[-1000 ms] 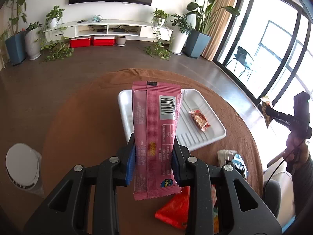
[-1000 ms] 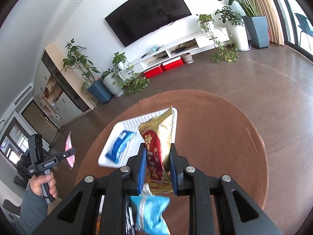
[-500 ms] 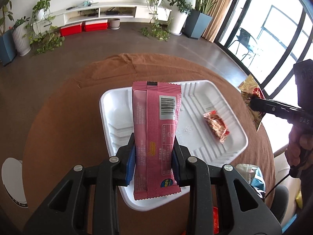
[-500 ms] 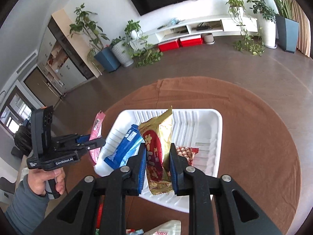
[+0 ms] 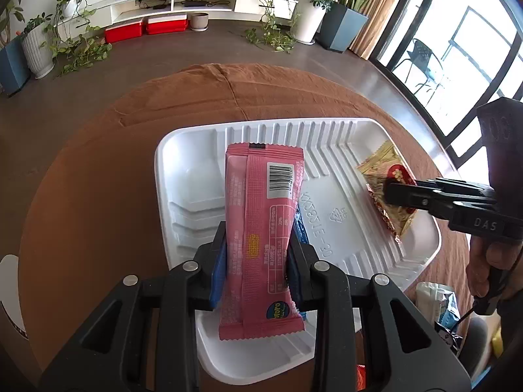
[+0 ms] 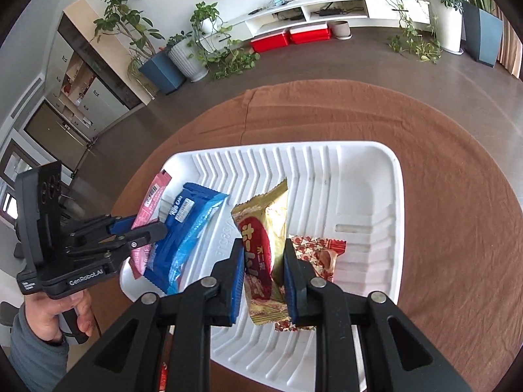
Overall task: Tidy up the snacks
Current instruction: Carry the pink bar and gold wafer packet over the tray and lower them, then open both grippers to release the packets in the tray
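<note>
- Step in hand: dropping two snacks into the white tray (image 5: 330, 130); both are carried in and hang over it, not released yet.
- Your left gripper (image 5: 258, 261) has its fingers (image 5: 218, 261) clamped on the pink bar (image 5: 261, 222), barcode side up, over the tray's left half.
- Blue packet (image 6: 186, 228) already lies in the tray right beside the pink bar, on the tray's left side; the left wrist view shows only a blue sliver of it behind the bar.
- Your right gripper (image 6: 263, 268) has its fingers (image 6: 237, 274) shut on the gold-and-red wafer pack (image 6: 261, 245), held over the tray's near-middle.
- Red-starred candy (image 6: 322, 254) lies flat on the tray floor just right of the wafer pack, partly under the right finger.
- Tray sits mid-worktop on the brown cloth (image 6: 441, 150); more loose wrappers show at the worktop's near edge, too cut off to name.
- Next move, my read: lower both a bit more, open the fingers, let each pack lie flat.
- Watch: pink bar may land on the blue packet; wafer pack may land on the candy. Shift apart if you want neat rows.
</note>
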Available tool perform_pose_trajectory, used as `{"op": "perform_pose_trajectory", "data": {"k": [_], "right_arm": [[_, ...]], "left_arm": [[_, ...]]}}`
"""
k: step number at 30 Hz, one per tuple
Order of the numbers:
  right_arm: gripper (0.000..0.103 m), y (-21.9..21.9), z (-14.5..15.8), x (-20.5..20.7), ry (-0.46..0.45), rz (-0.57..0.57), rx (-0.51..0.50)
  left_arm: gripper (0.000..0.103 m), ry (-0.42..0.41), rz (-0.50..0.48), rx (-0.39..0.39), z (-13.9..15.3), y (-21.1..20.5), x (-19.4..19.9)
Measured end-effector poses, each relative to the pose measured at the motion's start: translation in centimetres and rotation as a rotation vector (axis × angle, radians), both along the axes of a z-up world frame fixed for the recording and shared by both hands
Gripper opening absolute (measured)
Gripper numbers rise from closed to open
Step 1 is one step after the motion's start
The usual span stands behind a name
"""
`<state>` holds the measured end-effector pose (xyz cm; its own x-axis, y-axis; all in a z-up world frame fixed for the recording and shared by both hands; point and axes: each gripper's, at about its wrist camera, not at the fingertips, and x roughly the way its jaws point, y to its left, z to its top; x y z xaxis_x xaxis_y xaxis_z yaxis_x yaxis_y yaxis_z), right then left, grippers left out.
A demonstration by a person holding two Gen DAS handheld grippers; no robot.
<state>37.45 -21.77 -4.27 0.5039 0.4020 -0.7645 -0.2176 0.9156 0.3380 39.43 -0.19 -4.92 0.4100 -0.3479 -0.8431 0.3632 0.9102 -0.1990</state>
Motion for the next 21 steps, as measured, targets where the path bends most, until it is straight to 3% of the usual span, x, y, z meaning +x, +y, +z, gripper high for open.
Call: {"op": "perform_pose_trajectory", "data": {"k": [14,21], "right_arm": [[0.024,0.2,-1.8,0.5,0.022,-0.011,-0.033],[0.033,-0.1,-2.3,0.3,0.031,-0.015,-0.043]], "left_arm": [[0.031,-0.010,-0.023,0.009,-0.7,-1.8,0.4],[0.041,-0.015,-0.012,0.011,-0.8,-1.2,0.4]]}}
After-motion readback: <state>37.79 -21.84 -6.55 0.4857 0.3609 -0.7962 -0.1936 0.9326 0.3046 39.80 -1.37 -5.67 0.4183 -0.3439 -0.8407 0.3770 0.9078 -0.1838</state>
